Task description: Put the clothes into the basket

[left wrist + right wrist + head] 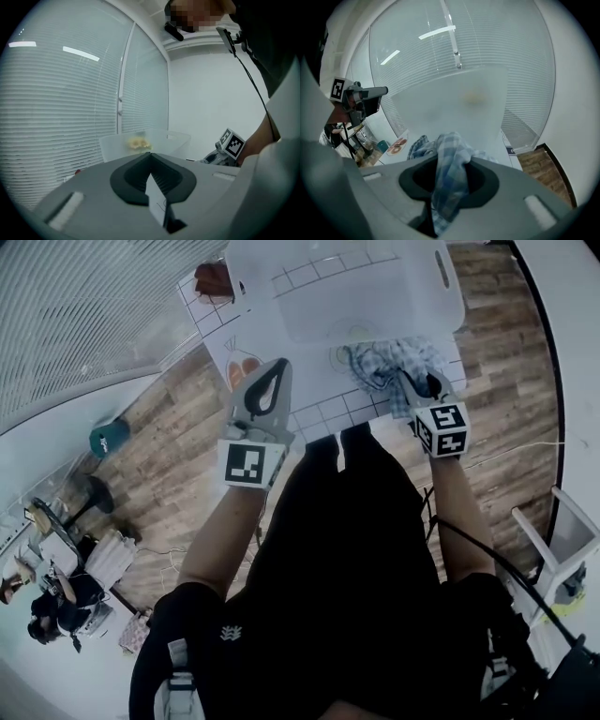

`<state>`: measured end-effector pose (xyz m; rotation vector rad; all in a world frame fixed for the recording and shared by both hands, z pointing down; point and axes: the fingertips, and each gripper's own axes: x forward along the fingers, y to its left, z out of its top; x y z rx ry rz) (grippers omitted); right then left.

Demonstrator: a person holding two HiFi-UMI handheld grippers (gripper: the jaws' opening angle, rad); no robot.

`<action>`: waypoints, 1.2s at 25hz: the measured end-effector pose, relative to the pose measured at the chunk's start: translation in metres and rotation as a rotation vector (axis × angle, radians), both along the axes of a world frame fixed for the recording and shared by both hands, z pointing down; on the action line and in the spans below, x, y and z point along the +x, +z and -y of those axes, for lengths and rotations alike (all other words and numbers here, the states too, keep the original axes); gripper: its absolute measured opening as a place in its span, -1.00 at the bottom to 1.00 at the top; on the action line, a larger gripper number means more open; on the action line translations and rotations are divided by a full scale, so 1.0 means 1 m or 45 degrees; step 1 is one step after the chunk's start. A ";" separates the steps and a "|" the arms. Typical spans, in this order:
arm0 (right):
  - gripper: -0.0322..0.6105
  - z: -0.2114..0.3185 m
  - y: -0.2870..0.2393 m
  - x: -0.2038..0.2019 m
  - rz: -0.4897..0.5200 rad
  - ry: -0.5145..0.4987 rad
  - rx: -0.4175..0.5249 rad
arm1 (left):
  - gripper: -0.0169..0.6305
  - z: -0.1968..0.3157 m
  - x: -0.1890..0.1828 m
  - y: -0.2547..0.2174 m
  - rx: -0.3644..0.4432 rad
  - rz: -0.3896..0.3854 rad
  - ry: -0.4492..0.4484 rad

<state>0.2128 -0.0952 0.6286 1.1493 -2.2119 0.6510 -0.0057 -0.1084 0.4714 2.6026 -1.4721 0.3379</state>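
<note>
A blue-and-white plaid cloth point(380, 362) lies bunched on the white table point(323, 409), just in front of the translucent white basket point(375, 296). My right gripper point(414, 382) is shut on a fold of that cloth, which fills the gap between its jaws in the right gripper view and hangs down as a plaid fold point(450, 173). The basket point(454, 103) stands right behind it. My left gripper point(280, 365) hovers left of the cloth, over the table's front edge. Its jaws meet at the tips with nothing between them point(150, 154). The basket point(164, 140) shows ahead of it.
Something yellow point(137, 143) lies in the basket. A reddish-brown item point(214, 279) sits at the table's far left, and an orange print point(242, 367) marks the tabletop. Blinds cover the window on the left. On the wood floor stand a teal object point(110, 437) and a white rack point(562, 540).
</note>
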 end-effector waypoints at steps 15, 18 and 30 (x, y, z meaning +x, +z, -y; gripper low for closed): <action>-0.56 -0.004 -0.064 -0.002 -0.011 -0.045 0.110 | -0.93 0.000 -0.011 -0.037 0.062 -0.070 -0.052; -0.56 -0.004 -0.074 -0.003 -0.013 -0.053 0.130 | -0.93 0.002 -0.015 -0.047 0.069 -0.105 -0.072; -0.56 -0.005 -0.114 -0.006 0.010 -0.058 0.197 | -0.93 -0.003 -0.024 -0.074 0.118 -0.122 -0.101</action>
